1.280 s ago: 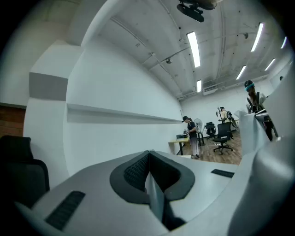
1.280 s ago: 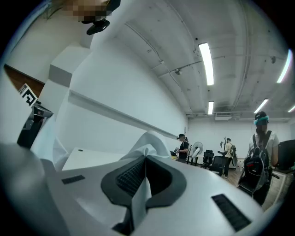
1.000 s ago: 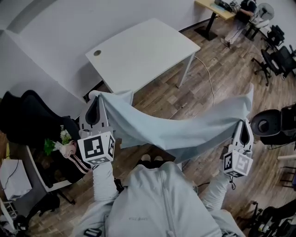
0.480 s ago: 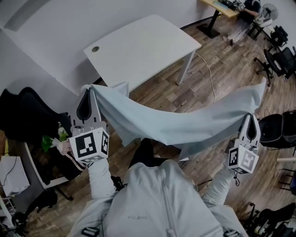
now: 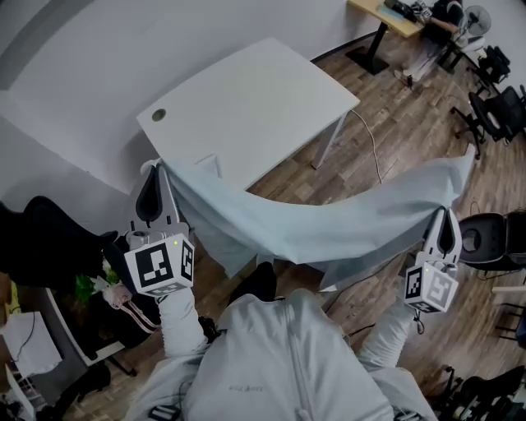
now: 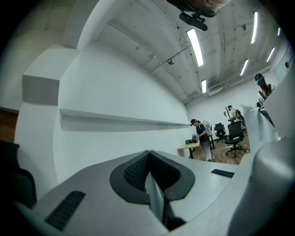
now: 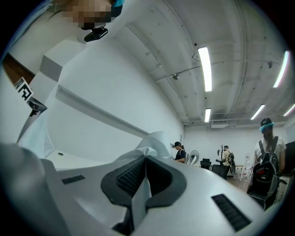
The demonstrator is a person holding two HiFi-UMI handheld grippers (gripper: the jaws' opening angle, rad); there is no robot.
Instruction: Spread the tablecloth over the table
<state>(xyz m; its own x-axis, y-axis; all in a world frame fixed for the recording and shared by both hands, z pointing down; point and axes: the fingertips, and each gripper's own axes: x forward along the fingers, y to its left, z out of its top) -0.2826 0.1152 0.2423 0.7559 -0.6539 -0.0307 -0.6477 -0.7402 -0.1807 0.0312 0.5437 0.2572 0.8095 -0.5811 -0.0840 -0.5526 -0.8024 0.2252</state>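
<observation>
A pale blue tablecloth [image 5: 329, 230] hangs in a sagging band between my two grippers, in front of the white table [image 5: 246, 103]. The left gripper [image 5: 158, 171] is shut on the cloth's left corner, close to the table's near left edge. The right gripper [image 5: 446, 215] is shut on the right corner, out over the wooden floor to the table's right. In the left gripper view a thin fold of cloth [image 6: 154, 196] is pinched between the black pads [image 6: 133, 173]. In the right gripper view the cloth [image 7: 150, 145] sticks up out of the closed pads [image 7: 126, 177].
A white wall runs behind the table. Black office chairs [image 5: 493, 90] and a wooden desk [image 5: 386, 16] stand at the far right. A black chair [image 5: 49, 238] and a cluttered stand [image 5: 99, 284] sit at my left. A cable [image 5: 374, 148] lies on the floor.
Both grippers have carried the stretched cloth forward, toward the table. The cloth's left corner now reaches the table's near edge.
</observation>
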